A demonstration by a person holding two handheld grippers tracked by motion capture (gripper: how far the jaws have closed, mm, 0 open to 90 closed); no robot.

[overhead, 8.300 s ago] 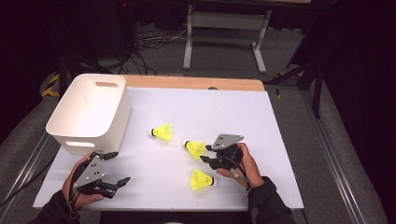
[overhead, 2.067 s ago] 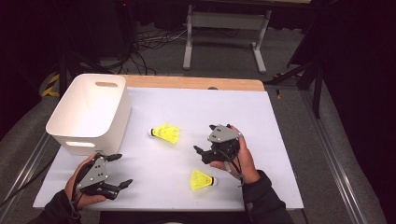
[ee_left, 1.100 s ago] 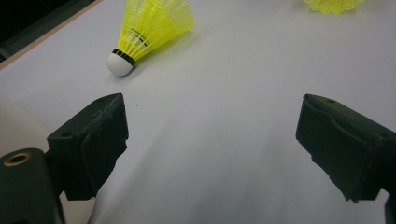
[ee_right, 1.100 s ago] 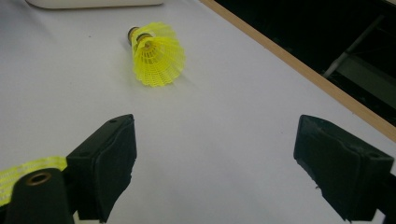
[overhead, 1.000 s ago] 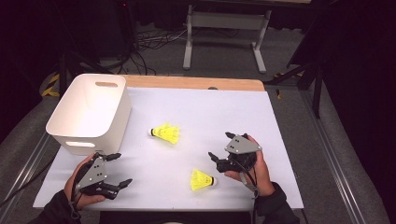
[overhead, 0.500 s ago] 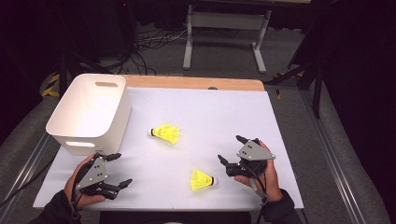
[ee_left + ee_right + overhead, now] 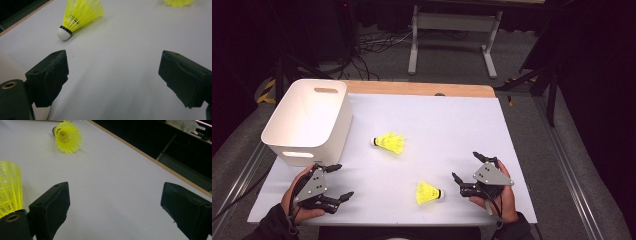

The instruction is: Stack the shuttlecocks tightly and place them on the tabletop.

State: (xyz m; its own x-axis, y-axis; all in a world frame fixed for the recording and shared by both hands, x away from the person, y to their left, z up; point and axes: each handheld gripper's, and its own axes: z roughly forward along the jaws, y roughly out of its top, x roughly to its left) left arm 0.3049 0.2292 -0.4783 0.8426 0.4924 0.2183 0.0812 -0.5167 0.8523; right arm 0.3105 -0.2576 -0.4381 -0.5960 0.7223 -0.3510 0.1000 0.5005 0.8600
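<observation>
1. The right gripper rested low at the table's near right, its jaws spread wide with nothing between them.
2. A yellow shuttlecock lay on its side just left of it, apart from the jaws.
3. The left gripper sat near the front left, jaws also wide and empty.
4. A second shuttlecock lay mid-table, near the white bin.

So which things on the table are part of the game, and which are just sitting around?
Part of the job:
near shuttlecock, beside the open right gripper
far shuttlecock
white bin
left gripper, open, holding nothing

Just lying about:
cables on the floor
metal stand behind the table
</observation>
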